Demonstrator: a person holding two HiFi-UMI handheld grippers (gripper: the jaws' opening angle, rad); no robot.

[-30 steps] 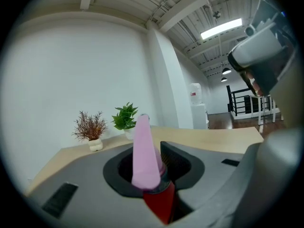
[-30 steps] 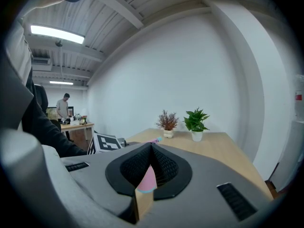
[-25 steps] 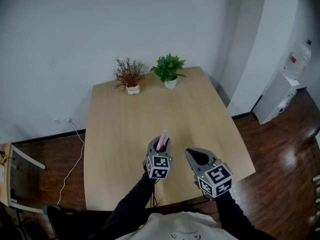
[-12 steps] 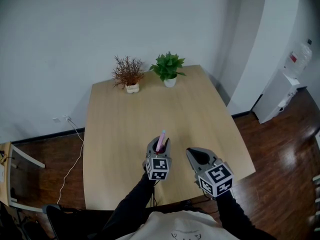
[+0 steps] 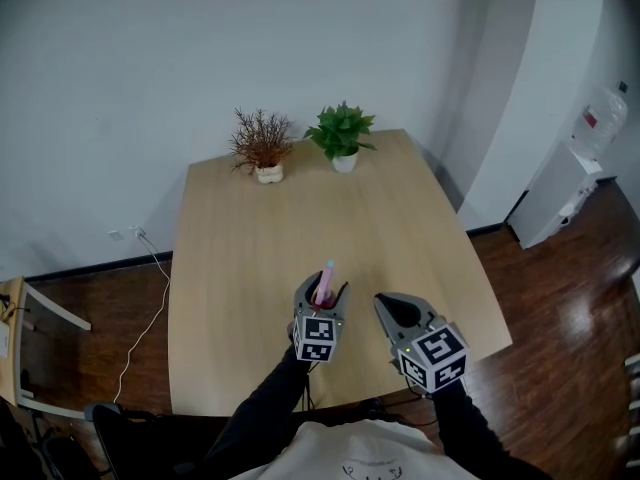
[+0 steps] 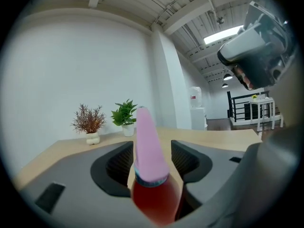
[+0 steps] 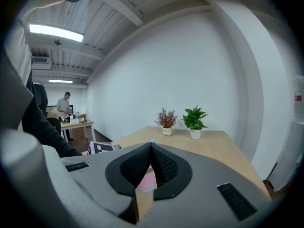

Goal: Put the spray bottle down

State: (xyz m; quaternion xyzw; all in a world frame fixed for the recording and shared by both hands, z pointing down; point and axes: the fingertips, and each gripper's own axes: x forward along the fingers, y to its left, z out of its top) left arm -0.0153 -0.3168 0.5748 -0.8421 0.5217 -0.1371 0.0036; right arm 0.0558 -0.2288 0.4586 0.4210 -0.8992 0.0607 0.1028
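White walls close in a pale wooden table (image 5: 250, 208). Everything below is placed against the spray bottle (image 5: 326, 274), which stands upright towards the near edge of the table.

Well beyond the bottle and a little to its left, at the table's far edge, sits a dried brown plant (image 5: 260, 145) in a small pot. A green potted plant (image 5: 341, 133) stands just right of it, almost straight beyond the bottle.

The left gripper (image 5: 322, 290) is around the bottle. Its jaws are opening, and in the left gripper view the ribbed pads stand clear on either side of the pink cap, with the red body low between them. Nothing presses on the bottle now. Whether its base sits fully on the wood is hidden by the gripper.

Just to the bottle's right, the right gripper (image 5: 390, 304) hangs with its jaws closed together and nothing between them. Far off to the bottle's right, a water dispenser (image 5: 560, 193) stands against the wall.

The main risk is tipping. The bottle looks tall and narrow, so a pad that brushes the cap as the left gripper backs away could knock it over. If the base is not quite down, release would let it drop and wobble. It also stands near the table's front edge, so a toppled bottle could roll off.
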